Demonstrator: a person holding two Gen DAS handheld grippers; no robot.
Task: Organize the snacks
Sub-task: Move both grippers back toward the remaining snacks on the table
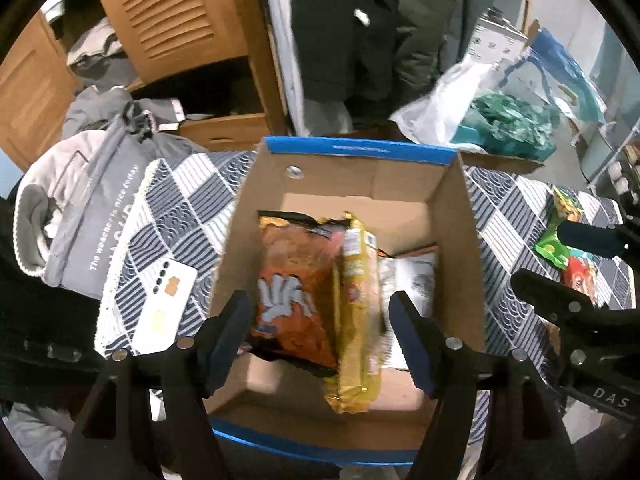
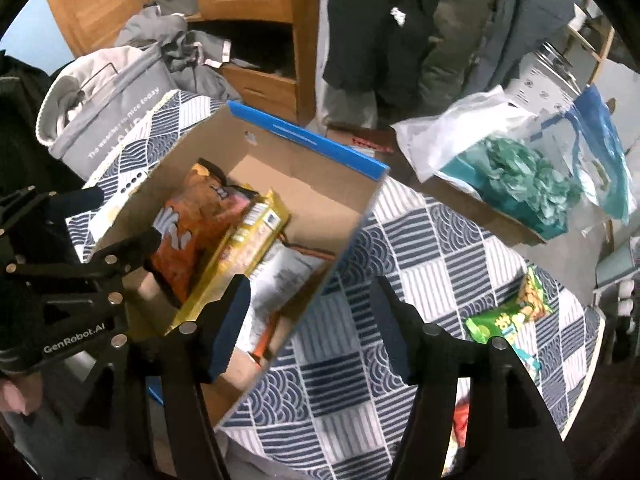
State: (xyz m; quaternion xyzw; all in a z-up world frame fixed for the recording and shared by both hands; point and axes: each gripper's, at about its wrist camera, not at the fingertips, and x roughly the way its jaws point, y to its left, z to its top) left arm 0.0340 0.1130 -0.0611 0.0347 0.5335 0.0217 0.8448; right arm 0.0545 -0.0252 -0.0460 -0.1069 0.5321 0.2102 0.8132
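Note:
An open cardboard box (image 1: 460, 208) with blue rims stands on the patterned tablecloth. In it lie an orange snack bag (image 1: 292, 292), a yellow packet (image 1: 358, 304) and a white packet (image 1: 412, 280). My left gripper (image 1: 318, 328) is open and empty above the box. My right gripper (image 2: 314, 312) is open and empty over the box's right wall (image 2: 340, 256); it also shows in the left wrist view (image 1: 560, 256). A green snack bag (image 2: 508, 316) and a red packet (image 2: 462, 416) lie on the cloth to the right. The box contents also show in the right wrist view (image 2: 192, 232).
A white phone (image 1: 166, 304) lies on the cloth left of the box. A grey fabric bin (image 1: 80, 208) stands at the left. A box with plastic bags and teal paper (image 2: 516, 184) sits behind on the right. A wooden cabinet (image 1: 172, 16) and hanging coats are behind.

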